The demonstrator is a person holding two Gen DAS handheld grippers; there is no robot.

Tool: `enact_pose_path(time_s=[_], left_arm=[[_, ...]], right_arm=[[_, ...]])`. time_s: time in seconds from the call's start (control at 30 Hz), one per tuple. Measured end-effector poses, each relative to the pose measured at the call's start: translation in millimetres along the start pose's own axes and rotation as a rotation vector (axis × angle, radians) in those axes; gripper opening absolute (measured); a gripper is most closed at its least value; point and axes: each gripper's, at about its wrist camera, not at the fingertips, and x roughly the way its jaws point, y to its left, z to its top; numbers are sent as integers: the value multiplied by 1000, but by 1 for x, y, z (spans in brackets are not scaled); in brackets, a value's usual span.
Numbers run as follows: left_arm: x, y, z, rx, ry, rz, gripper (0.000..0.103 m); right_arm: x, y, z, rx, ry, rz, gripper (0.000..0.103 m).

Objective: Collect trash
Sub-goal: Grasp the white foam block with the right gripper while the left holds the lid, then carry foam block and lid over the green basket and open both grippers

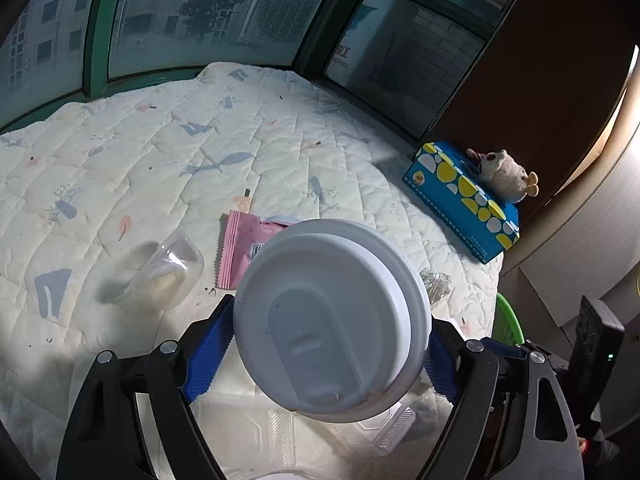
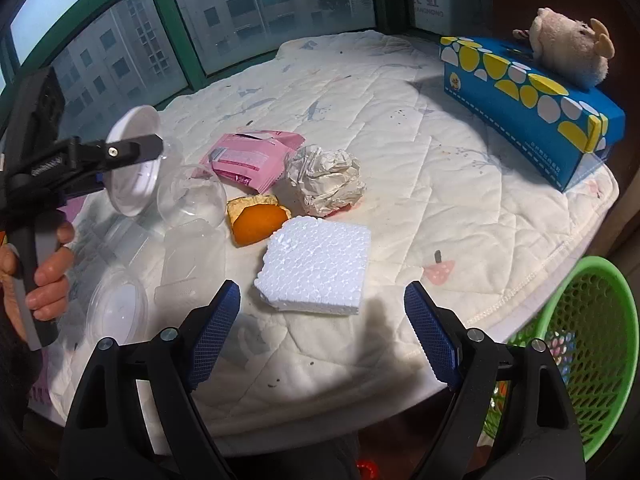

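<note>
Trash lies scattered over the quilted mattress (image 2: 440, 184) by the window, and one piece is already in your left tongs (image 1: 332, 344): the white plastic cup lid (image 1: 332, 320), clamped edge to edge between the blue pads. It is light and thin, so it will flex and could pop out if you squeeze harder; hold the rim as you have it.

Your right tongs (image 2: 322, 328) stand apart and empty, just short of the white foam block (image 2: 316, 268). That block looks nearly weightless and stiff but crumbly; take it across its flat sides, gently, or beads will break off.

Beyond it sit a piece of orange peel (image 2: 256, 220), soft and probably slick on the pith side, a crumpled foil-and-paper ball (image 2: 326, 182) that should crush and grip easily, and a pink wrapper (image 2: 252, 156), limp and flat, best pinched at a raised corner. Clear plastic cups and lids (image 2: 192, 196) lie left of these: smooth, springy, likely to slip, so grab a rim.

The green mesh basket (image 2: 592, 344) waits beside the mattress edge on your right.
</note>
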Motion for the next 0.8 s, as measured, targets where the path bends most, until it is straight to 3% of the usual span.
enact_pose_path(time_s=[0.2, 0.3, 0.37, 0.6, 0.8], left_arm=[[-22, -9, 1, -6, -33, 12, 81], [-28, -12, -3, -14, -32, 8, 81], [-31, -16, -6, -8, -31, 13, 81], [-36, -40, -16, 32, -25, 25, 81], [-34, -76, -26, 83, -11, 7, 81]], right_arm=[[26, 5, 3, 6, 28, -28, 82], [33, 7, 4, 0, 32, -40, 68], [32, 8, 2, -2, 30, -43, 66], [3, 9, -4, -1, -29, -24, 66], [-40, -21, -26, 53, -81, -56, 66]])
